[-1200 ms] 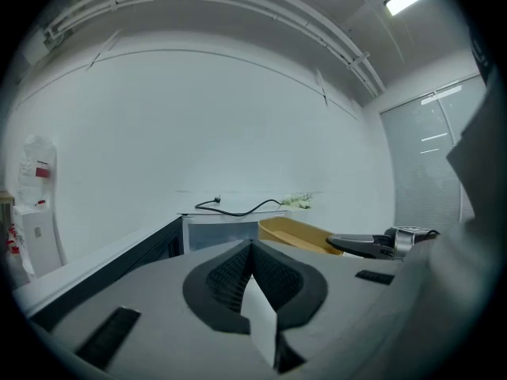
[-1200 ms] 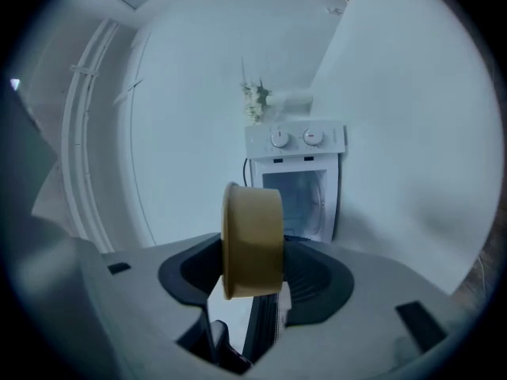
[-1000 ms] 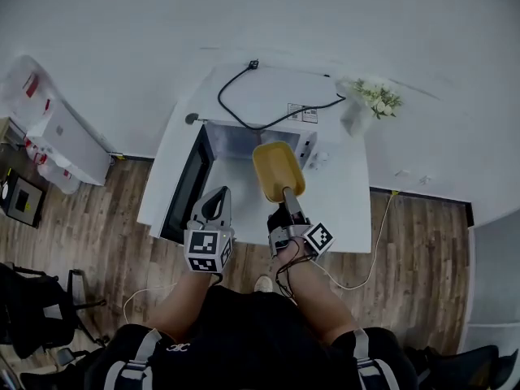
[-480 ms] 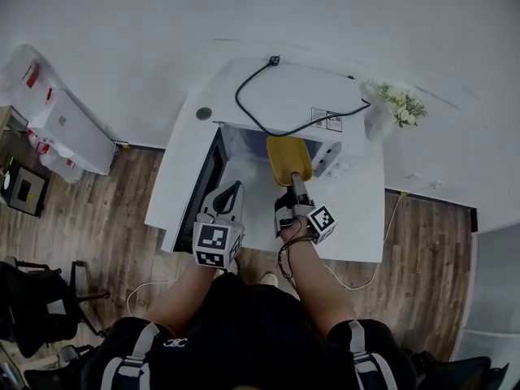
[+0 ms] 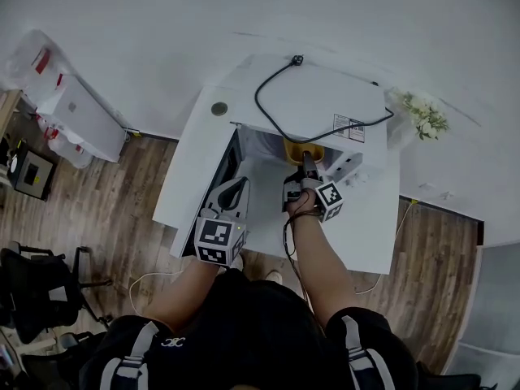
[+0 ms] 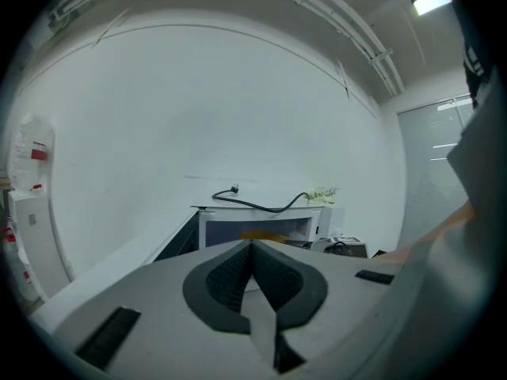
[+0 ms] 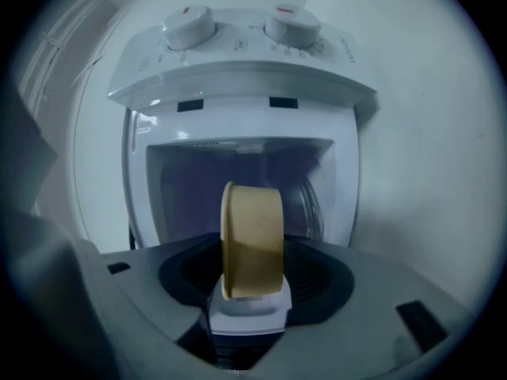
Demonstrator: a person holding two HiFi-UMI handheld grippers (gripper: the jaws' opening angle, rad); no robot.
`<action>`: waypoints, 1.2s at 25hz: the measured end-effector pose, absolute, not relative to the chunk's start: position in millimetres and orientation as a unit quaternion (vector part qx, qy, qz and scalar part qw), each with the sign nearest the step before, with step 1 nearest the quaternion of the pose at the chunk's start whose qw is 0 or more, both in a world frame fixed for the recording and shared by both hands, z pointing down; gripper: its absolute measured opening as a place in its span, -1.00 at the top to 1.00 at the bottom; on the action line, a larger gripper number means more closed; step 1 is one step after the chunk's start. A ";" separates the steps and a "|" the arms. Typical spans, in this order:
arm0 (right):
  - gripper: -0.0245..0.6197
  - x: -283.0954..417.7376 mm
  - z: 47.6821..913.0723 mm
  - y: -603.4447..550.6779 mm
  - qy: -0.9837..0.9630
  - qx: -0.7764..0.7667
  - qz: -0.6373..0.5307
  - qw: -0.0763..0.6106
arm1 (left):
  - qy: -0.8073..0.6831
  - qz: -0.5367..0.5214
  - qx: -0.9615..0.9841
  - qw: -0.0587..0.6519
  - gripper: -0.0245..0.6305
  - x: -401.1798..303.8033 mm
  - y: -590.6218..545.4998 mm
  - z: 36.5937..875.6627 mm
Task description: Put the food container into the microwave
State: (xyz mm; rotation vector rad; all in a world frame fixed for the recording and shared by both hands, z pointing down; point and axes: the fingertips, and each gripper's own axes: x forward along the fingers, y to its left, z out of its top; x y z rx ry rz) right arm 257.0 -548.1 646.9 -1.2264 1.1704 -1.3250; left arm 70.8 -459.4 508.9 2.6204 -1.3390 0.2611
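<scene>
The yellow food container (image 5: 304,148) is held on edge in my right gripper (image 5: 307,162), which is shut on its rim. In the head view most of the container sits inside the mouth of the white microwave (image 5: 325,96), under its top. The right gripper view shows the container (image 7: 252,240) just in front of the lit cavity (image 7: 182,188), pinched by the right gripper (image 7: 247,293). The dark door (image 5: 225,169) stands open to the left. My left gripper (image 5: 236,189) hangs shut and empty beside the door; its jaws (image 6: 252,248) meet with nothing between them.
A black power cable (image 5: 280,84) lies across the microwave's top. The microwave stands on a white table (image 5: 199,157). A vase of flowers (image 5: 422,114) is at the table's far right. Two knobs (image 7: 188,24) show in the right gripper view. White boxes (image 5: 77,116) stand at left.
My right gripper has moved forward with the yellow container, from in front of the microwave to inside its opening. The left gripper kept its place beside the door.
</scene>
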 end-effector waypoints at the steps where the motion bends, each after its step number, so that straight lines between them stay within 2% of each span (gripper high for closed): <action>1: 0.22 257.0 647.3 -554.8 0.478 -0.503 -0.542 0.474 | -0.454 0.090 0.881 0.098 0.92 68.3 -461.1 510.4; 12: 0.22 252.1 665.8 -597.1 0.486 -0.537 -0.545 0.422 | -0.465 0.105 0.874 0.098 0.92 59.6 -466.3 515.0; 17: 0.22 257.4 674.2 -600.0 0.484 -0.575 -0.545 0.372 | -0.468 0.108 0.872 0.098 0.92 58.2 -467.2 518.2; 20: 0.26 261.4 677.3 -600.1 0.488 -0.615 -0.537 0.308 | -0.468 0.110 0.871 0.098 0.92 59.8 -468.3 518.1; 22: 0.09 263.4 675.0 -598.3 0.496 -0.638 -0.525 0.269 | -0.466 0.109 0.872 0.097 0.92 62.3 -467.8 516.4; 25: -0.13 268.1 668.0 -594.4 0.500 -0.651 -0.511 0.254 | -0.463 0.106 0.875 0.093 0.92 66.7 -467.4 512.4; 27: -0.22 270.2 663.9 -590.2 0.503 -0.654 -0.506 0.250 | -0.461 0.102 0.877 0.091 0.92 69.2 -467.0 509.2; 30: -0.23 271.1 664.0 -580.4 0.512 -0.659 -0.503 0.224 | -0.459 0.096 0.879 0.088 0.92 72.5 -465.8 505.3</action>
